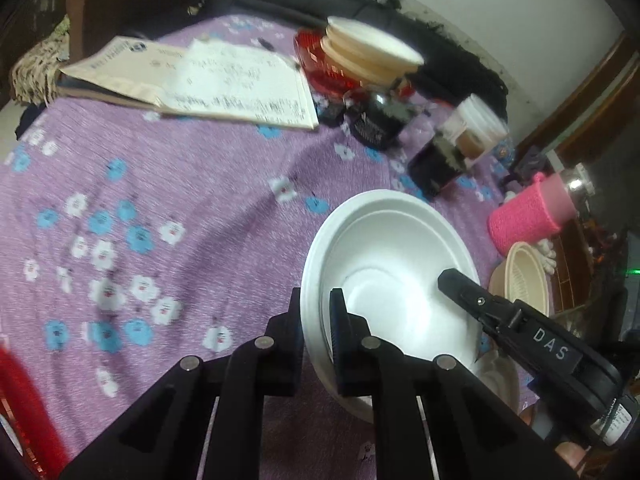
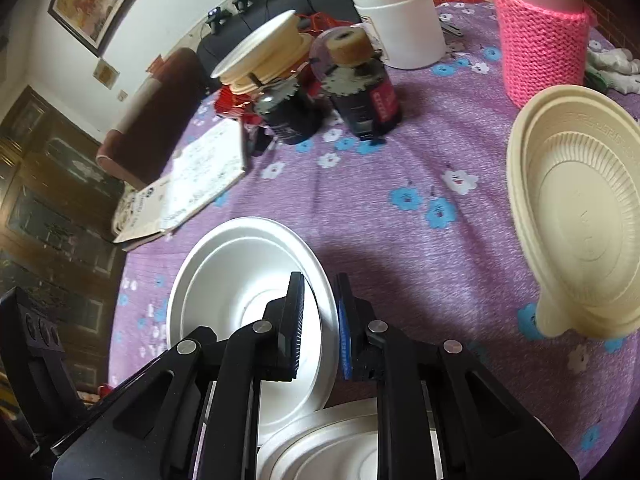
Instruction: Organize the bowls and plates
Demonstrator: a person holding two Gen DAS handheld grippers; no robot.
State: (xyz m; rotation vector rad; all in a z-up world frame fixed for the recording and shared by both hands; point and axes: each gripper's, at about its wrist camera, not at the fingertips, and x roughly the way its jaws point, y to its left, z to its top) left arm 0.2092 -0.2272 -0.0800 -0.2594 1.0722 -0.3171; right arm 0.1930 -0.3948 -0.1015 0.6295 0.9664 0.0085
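Pinching white bowl [image 1: 384, 264] rim between jaws.

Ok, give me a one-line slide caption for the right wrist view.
Right gripper shut on the rim of a white bowl on the purple floral tablecloth, cream bowl alongside.

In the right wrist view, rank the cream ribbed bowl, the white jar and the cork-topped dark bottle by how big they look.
1. cream ribbed bowl, though it sits nearest the camera
2. white jar
3. cork-topped dark bottle, close to the jar in apparent size, so that order is unsure
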